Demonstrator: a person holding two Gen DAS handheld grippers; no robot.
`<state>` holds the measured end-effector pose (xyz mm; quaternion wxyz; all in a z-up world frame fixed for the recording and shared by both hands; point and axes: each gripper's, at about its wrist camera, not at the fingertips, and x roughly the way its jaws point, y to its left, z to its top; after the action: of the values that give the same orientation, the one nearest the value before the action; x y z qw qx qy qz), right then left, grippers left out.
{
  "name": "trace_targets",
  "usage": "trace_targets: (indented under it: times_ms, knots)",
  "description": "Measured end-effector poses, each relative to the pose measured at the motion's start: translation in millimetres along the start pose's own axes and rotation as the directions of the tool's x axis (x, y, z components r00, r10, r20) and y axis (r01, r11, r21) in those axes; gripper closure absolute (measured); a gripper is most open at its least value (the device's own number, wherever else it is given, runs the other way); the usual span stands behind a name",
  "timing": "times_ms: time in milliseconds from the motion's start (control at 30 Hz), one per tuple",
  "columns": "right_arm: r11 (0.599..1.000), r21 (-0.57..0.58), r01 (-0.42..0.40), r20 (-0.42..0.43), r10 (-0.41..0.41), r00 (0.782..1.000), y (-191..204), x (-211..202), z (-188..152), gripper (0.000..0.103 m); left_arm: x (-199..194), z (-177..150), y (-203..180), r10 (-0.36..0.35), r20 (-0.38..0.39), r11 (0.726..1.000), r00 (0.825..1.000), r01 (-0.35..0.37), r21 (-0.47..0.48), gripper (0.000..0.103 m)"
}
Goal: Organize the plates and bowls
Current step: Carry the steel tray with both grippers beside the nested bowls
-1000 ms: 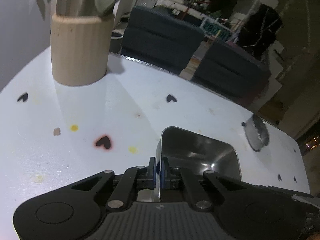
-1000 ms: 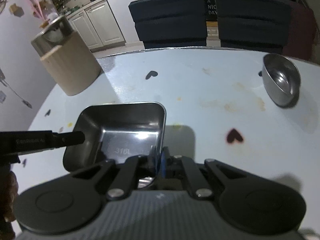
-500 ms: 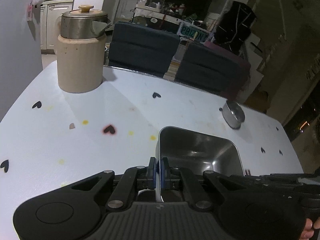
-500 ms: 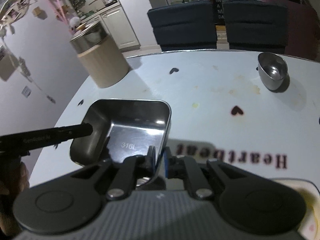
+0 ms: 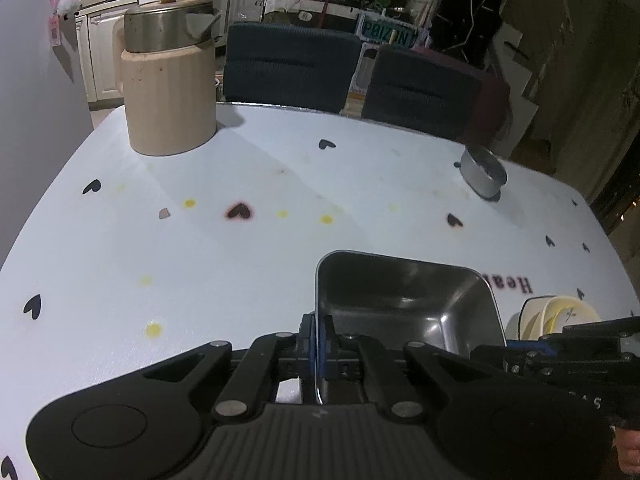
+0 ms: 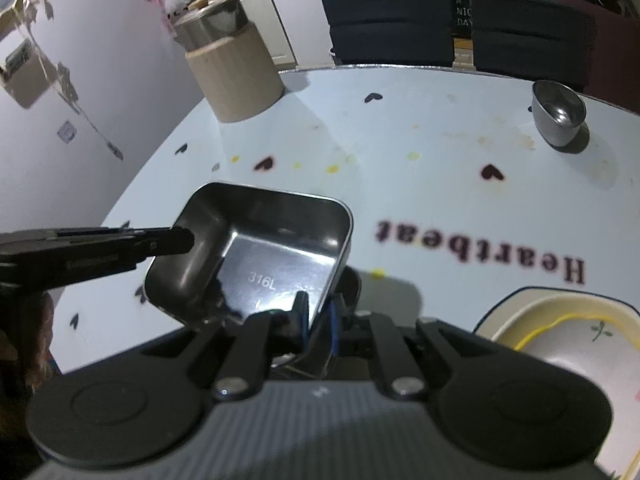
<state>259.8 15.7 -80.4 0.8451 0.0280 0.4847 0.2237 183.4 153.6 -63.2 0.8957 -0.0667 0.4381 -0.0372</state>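
Left hand-held gripper (image 5: 319,340) clamped tight on the left wall of a square steel tray (image 5: 404,304), blue pads pressed against the thin rim from both sides. Right hand-held gripper (image 6: 320,312) set astride the tray's opposite wall, jaws just eased apart a little, rim between them with a slight gap at the pads. Tray held over the near part of the bench (image 5: 240,264), shiny floor stamped "316L", tilted slightly in the right wrist view. Just right of the tray, at the near right edge of the bench, a cream plate with yellow band (image 6: 560,344), dark outline around its rim and a small sprig drawn on it. Beyond the tray, the word "Heartbeat" printed on the pale bench cloth among scattered dark hearts and yellow spots. Toward the far right edge, well apart from the tray, a small steel bowl (image 6: 558,114), standing alone. At the far left corner, a beige jug with steel lid (image 5: 168,76). Behind the far edge, two dark chairs (image 5: 292,68).
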Motion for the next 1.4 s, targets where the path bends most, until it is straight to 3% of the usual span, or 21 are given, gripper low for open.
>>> trace_targets:
  times_ms: [467,1400]
  knots:
    - [1.000,-0.022,0.017,-0.060,-0.018,0.998,5.5,11.7,-9.4,0.089,19.2,-11.4,-2.4,0.047,-0.068,0.998,0.997,-0.043,0.054,0.101]
    - [0.996,-0.070,0.055,-0.091,-0.061,0.994,14.8,19.6,-5.8,0.088,40.6,-16.1,-4.9,0.060,-0.122,0.993,0.991,-0.047,0.108,0.097]
